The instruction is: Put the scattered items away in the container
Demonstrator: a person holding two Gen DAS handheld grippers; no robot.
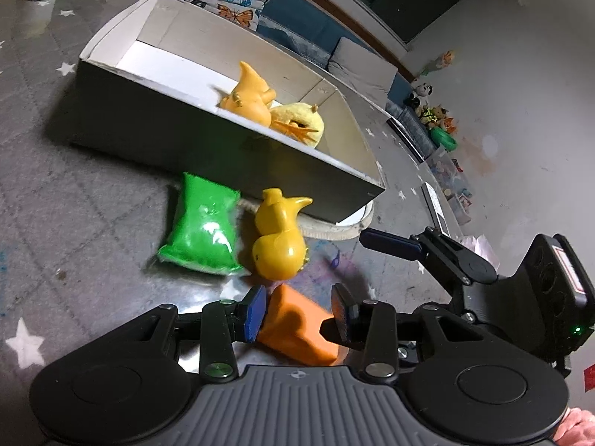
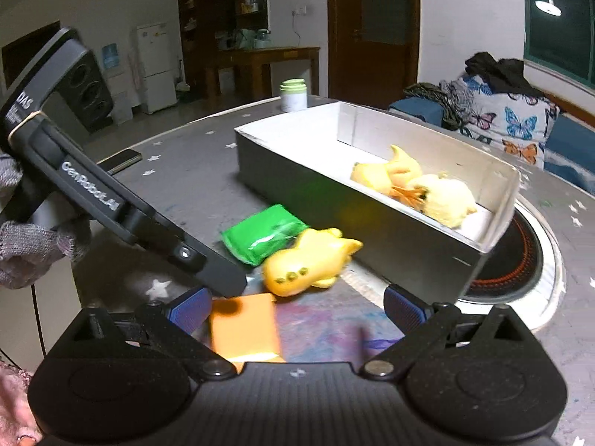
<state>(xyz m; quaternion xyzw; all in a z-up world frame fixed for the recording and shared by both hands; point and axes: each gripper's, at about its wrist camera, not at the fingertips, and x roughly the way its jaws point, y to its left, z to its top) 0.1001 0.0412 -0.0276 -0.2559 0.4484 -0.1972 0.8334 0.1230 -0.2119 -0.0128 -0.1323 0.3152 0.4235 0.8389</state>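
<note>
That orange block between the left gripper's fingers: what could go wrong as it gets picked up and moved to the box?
The left gripper straddles the orange block but its jaws look not yet closed, so a poor squeeze may let it slip. The yellow toy and green packet lie just ahead and could get knocked. The right gripper, open, hovers close by, so the two tools might bump. The box has a tall near wall to clear.

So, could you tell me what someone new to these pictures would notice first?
Probably the long grey box on the table, with two yellow toys lying at one end inside it. Next, the bright clutter just outside its near wall: a green packet beside a yellow duck. Closest of all, an orange block sits between the fingers of the open left gripper.
</note>
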